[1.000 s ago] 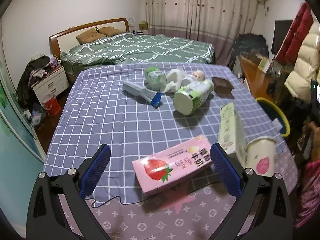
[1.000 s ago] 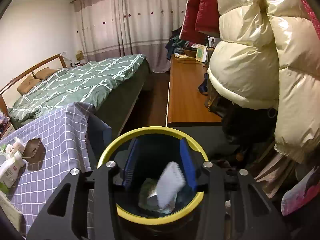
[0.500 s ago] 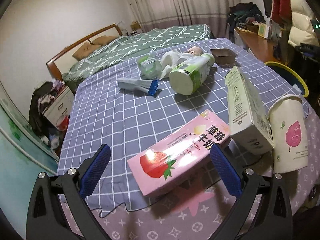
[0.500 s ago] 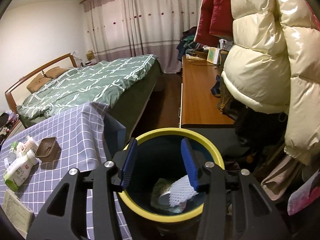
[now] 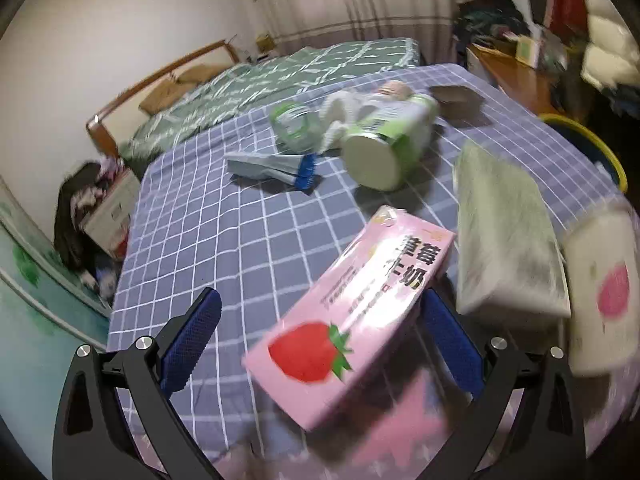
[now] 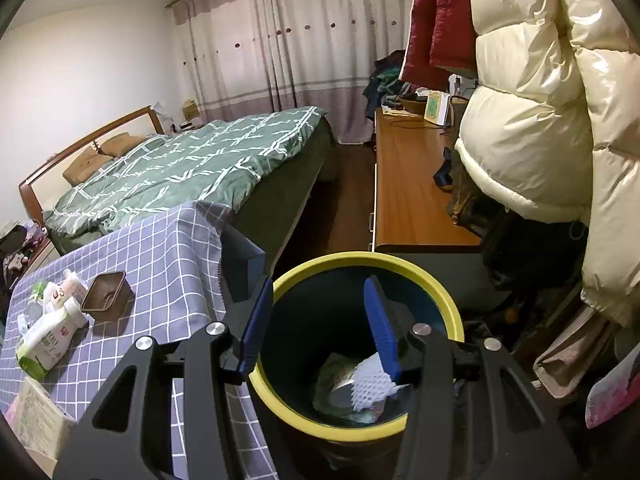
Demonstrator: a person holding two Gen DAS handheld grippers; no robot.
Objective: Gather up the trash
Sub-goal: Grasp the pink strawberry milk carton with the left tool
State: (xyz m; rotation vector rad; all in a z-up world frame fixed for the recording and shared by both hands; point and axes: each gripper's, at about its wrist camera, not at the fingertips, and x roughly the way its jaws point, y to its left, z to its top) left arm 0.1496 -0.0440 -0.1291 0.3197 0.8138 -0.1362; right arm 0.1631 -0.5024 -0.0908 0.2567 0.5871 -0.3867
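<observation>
A pink strawberry milk carton (image 5: 352, 312) lies on the checked tablecloth (image 5: 224, 240), between the wide-open fingers of my left gripper (image 5: 318, 312). Beside it are a pale green carton (image 5: 504, 232) and a white paper cup (image 5: 600, 288). Farther back lie a white-green bottle (image 5: 388, 140), a blue-capped tube (image 5: 272, 166), a clear bottle (image 5: 294, 126) and a brown tray (image 5: 456, 98). My right gripper (image 6: 318, 312) is open and empty above the yellow-rimmed bin (image 6: 436, 292), where a white foam net (image 6: 370, 382) lies on other trash.
A green bed (image 6: 180, 168) stands behind the table. A wooden desk (image 6: 408, 188) and hanging puffer coats (image 6: 532, 112) are right of the bin. The bin also shows past the table's right edge in the left wrist view (image 5: 588, 140). A nightstand (image 5: 108, 212) is at the left.
My left gripper moved in and tilted toward the pink carton, which now sits larger between its fingers. The white foam net fell from my right gripper into the bin, and that gripper drew back slightly.
</observation>
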